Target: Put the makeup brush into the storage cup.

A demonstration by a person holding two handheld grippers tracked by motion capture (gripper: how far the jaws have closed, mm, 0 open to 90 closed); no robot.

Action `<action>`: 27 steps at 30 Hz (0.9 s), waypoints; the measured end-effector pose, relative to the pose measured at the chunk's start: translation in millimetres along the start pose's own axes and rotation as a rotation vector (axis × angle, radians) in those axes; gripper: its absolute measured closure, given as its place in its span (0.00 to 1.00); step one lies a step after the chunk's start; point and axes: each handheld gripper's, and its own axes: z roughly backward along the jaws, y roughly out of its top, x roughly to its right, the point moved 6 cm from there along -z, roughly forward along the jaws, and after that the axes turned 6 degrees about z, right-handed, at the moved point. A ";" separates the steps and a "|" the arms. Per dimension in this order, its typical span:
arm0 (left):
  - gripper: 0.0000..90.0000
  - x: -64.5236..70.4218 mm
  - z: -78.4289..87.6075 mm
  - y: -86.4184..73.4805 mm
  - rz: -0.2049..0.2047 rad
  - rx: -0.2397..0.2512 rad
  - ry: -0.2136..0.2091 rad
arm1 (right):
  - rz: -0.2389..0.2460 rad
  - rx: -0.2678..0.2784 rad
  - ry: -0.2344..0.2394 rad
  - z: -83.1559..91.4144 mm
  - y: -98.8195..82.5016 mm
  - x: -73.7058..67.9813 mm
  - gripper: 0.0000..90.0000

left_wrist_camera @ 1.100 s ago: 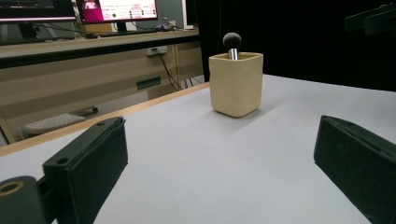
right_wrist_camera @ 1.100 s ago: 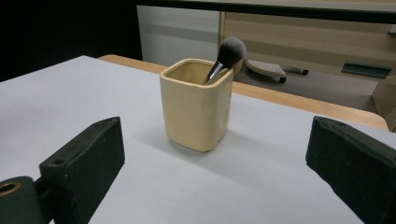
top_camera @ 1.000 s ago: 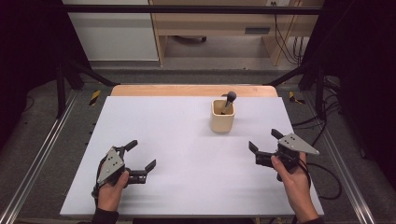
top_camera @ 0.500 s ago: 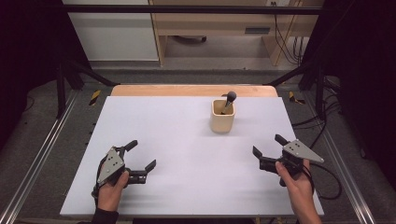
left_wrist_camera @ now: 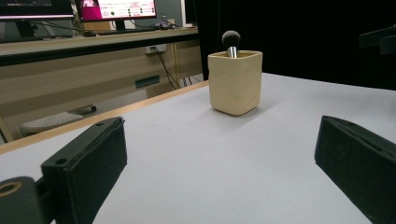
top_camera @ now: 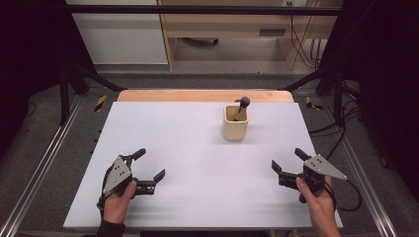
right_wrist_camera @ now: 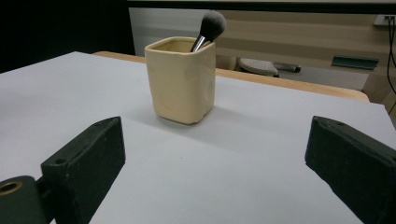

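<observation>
A cream square cup (top_camera: 235,123) (left_wrist_camera: 235,81) (right_wrist_camera: 181,79) stands on the white table (top_camera: 188,148), right of centre toward the back. A makeup brush (top_camera: 242,105) (left_wrist_camera: 231,41) (right_wrist_camera: 208,28) with a dark head leans inside it, bristles up. My left gripper (top_camera: 149,164) (left_wrist_camera: 219,172) rests open near the front left, held by a hand, jaws wide apart and empty. Near the front right my right gripper (top_camera: 288,161) (right_wrist_camera: 217,168) is also open and empty, pointing toward the cup.
A wooden strip (top_camera: 202,96) runs along the table's far edge. Behind it stand a desk and cables (top_camera: 296,39). Metal rails (top_camera: 44,153) run along both sides. Monitors (left_wrist_camera: 114,8) sit on a desk in the left gripper view.
My right gripper has drawn back toward the front edge and slightly right. The left gripper, cup and brush have stayed put.
</observation>
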 end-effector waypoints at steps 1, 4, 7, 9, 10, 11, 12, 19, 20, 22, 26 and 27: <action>0.02 0.0 0.0 0.0 0.000 0.000 0.000 | 0.006 0.002 -0.001 0.0 -0.8 0.5 0.06; 0.02 0.2 -0.1 -0.3 0.002 -0.001 -0.001 | 0.008 0.000 0.008 -0.1 -4.3 -0.3 0.06; 0.02 0.0 -0.1 -0.4 0.002 -0.001 -0.002 | 0.023 0.004 0.020 -0.8 -7.1 -1.9 0.06; 0.02 0.0 -0.2 -0.4 0.005 0.000 -0.003 | 0.027 0.013 0.026 -1.7 -7.8 -2.9 0.06; 0.02 0.0 -0.2 -0.4 0.004 -0.001 -0.003 | 0.032 0.019 0.027 -2.3 -8.2 -3.4 0.06; 0.02 0.0 -0.2 -0.4 0.005 0.000 -0.003 | 0.033 0.019 0.029 -2.6 -8.5 -4.0 0.06; 0.02 0.1 -0.2 -0.4 0.004 -0.001 -0.004 | 0.032 0.022 0.030 -3.4 -9.0 -4.9 0.06; 0.02 -0.1 0.1 -0.2 0.004 0.001 -0.003 | 0.038 0.030 0.046 -10.1 -12.4 -9.8 0.05; 0.02 -0.1 0.3 0.0 0.004 0.001 -0.003 | 0.046 0.032 0.048 -10.7 -12.6 -10.0 0.05; 0.02 0.0 0.3 0.1 0.008 0.004 -0.003 | 0.044 0.040 0.049 -12.9 -12.6 -11.1 0.06; 0.02 -0.1 0.4 -0.1 0.006 0.001 -0.005 | 0.048 0.042 0.057 -16.8 -15.7 -12.9 0.06; 0.02 -0.2 0.3 -0.2 0.006 0.001 -0.005 | 0.049 0.039 0.056 -17.5 -16.5 -13.8 0.06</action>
